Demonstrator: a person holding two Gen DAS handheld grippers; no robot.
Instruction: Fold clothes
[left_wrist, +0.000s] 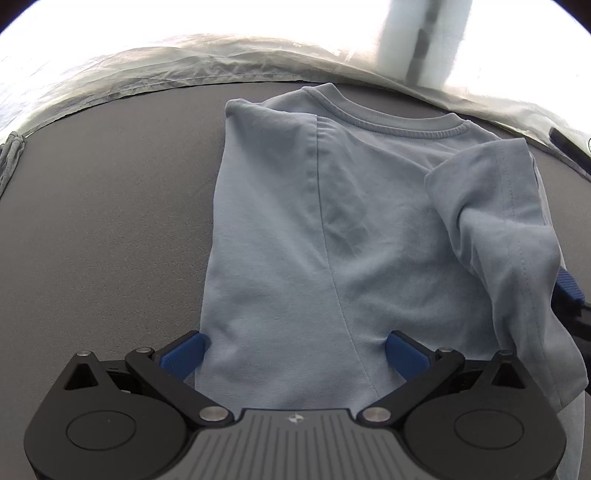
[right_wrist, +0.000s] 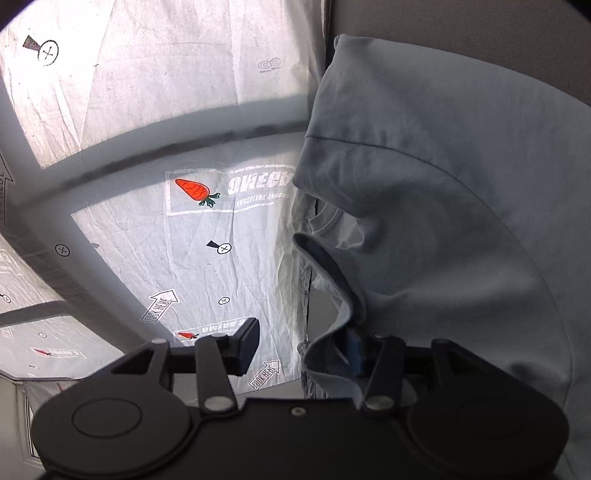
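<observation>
on the grey table (left_wrist: 92, 229) a blue t-shirt (left_wrist: 332, 221) lies part-folded; both grippers' fingers (left_wrist: 184, 354) stand apart, unclamped.

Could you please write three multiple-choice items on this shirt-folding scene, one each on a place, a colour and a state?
1. Where does the shirt lie?
A. on the grey table
B. in a basket
C. on a hanger

2. What colour is the shirt?
A. red
B. light blue
C. black

3. How do the left tongs stand?
A. shut on the collar
B. out of view
C. open, a pad at each side of the shirt's near end

Answers:
1 A: the left view shows the shirt spread on the grey surface.
2 B: the cloth reads pale blue in both views.
3 C: the two blue pads stand wide apart with cloth between them, unpinched.
</observation>
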